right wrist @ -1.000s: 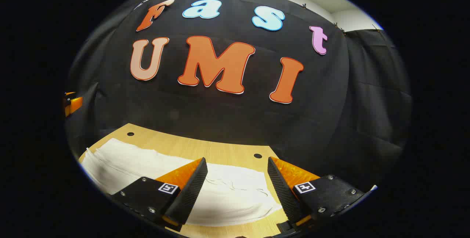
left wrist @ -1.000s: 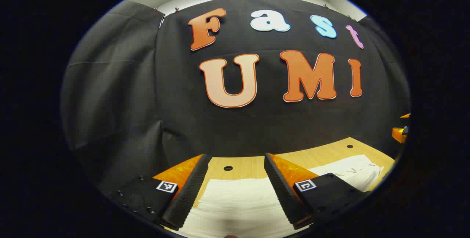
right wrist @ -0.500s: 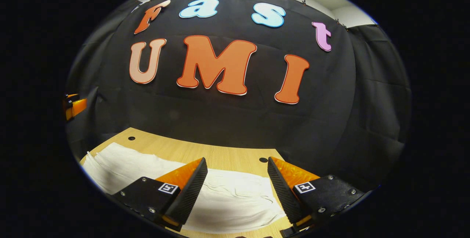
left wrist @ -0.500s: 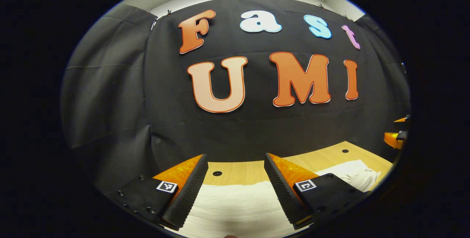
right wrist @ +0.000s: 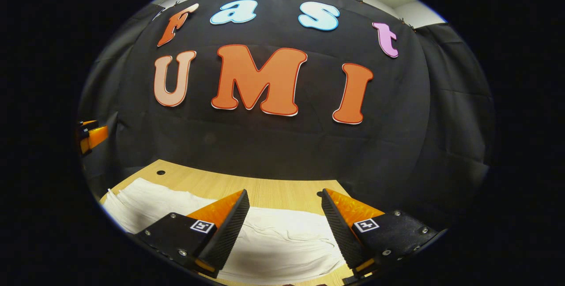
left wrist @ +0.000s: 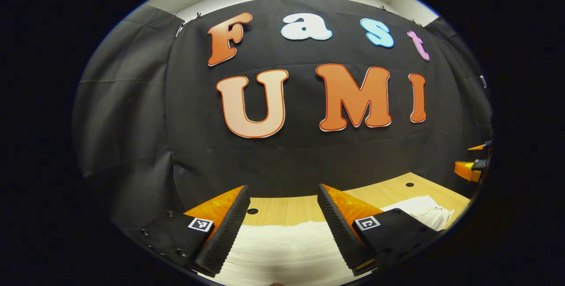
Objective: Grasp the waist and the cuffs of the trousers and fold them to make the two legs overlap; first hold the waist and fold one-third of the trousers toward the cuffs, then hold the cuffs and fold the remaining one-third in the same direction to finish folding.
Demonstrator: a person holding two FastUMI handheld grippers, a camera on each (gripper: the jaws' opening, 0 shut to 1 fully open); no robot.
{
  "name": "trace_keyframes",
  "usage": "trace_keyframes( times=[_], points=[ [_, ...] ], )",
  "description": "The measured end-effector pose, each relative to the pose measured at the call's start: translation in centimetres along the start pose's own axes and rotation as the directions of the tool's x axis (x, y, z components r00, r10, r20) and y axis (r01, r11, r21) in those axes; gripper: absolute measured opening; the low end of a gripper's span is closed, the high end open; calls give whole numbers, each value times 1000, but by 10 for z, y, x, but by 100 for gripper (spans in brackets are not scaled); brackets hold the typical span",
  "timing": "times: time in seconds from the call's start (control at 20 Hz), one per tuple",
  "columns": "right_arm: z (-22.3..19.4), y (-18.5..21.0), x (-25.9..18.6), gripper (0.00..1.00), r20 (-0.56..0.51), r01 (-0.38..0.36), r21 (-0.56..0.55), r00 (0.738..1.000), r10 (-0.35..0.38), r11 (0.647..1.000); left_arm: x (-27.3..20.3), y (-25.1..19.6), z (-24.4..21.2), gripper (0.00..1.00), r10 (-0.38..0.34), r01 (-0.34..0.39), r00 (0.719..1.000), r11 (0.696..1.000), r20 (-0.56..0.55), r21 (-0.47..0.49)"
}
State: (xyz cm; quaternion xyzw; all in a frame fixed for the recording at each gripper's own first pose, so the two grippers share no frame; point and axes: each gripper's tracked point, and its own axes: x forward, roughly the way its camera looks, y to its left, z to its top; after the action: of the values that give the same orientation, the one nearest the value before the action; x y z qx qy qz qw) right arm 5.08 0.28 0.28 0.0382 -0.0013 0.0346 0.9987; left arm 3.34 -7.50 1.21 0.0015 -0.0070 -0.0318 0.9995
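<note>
White trousers [left wrist: 287,246] lie flat on the wooden table [left wrist: 287,208]. In the left gripper view my left gripper [left wrist: 283,224] stands open above one end of them, with nothing between its fingers. The same white trousers [right wrist: 278,242] spread across the table in the right gripper view, wrinkled toward the right end. There my right gripper [right wrist: 284,226] hangs open just above the cloth, touching nothing. The other gripper's body shows small at the right edge of the left gripper view [left wrist: 470,169] and at the left edge of the right gripper view [right wrist: 90,136].
The wooden table [right wrist: 265,186] has small dark holes [right wrist: 160,172] near its far edge. The black cloth wall [right wrist: 273,144] rises right behind the table's far edge.
Both cameras have tilted up and drawn back a little: less of the table and trousers shows in each view. Both grippers stayed open.
</note>
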Motion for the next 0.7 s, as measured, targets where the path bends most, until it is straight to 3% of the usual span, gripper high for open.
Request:
trace_keyframes(
  times=[0.15,0.4,0.55,0.7],
  points=[
    [-13,-8,5,99,-44,10,-3,999,-10,1000,5,2,-26,100,-5,2,996,999,-94,-36],
    [-44,-23,13,99,-154,21,45,988,-14,999,5,12,-79,100,-19,-9,959,995,-281,-96],
    [-57,-35,17,99,-198,35,51,980,-24,998,-5,20,-111,100,-9,-49,923,989,-384,-143],
    [-81,-37,23,99,-285,7,105,958,24,994,-16,30,-139,100,11,-111,884,976,-468,-187]
  ],
)
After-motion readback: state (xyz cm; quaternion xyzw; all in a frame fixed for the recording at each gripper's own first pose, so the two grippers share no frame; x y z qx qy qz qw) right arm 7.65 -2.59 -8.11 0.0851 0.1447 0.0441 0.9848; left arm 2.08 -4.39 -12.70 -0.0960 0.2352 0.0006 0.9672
